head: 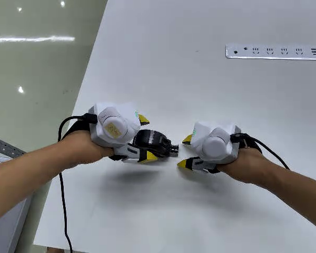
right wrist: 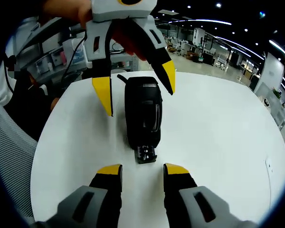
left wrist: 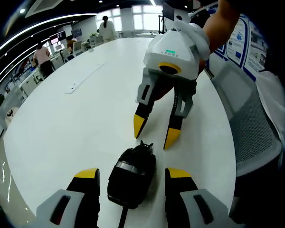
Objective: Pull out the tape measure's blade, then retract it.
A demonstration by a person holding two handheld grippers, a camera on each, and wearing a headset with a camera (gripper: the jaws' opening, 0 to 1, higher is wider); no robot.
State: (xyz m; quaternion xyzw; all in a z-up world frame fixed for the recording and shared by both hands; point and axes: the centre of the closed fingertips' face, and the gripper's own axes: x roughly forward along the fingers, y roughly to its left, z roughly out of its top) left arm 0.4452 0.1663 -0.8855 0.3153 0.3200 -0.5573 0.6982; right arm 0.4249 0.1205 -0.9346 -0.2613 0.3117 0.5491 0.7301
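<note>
Currently the left gripper straddles the black tape measure over the white table. Its jaws are spread, with a gap on each side in its own view; can't tell if they touch it. The right gripper faces it, jaws parted and empty, tips just short of the blade hook.

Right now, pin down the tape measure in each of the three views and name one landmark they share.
Head view: tape measure low centre, between the fingers of the left gripper.
Left gripper view: bottom centre, between that view's own fingers.
Right gripper view: centre, just beyond that view's own fingers.
Shared landmark: the blade's end hook, pointing toward the right gripper.
</note>
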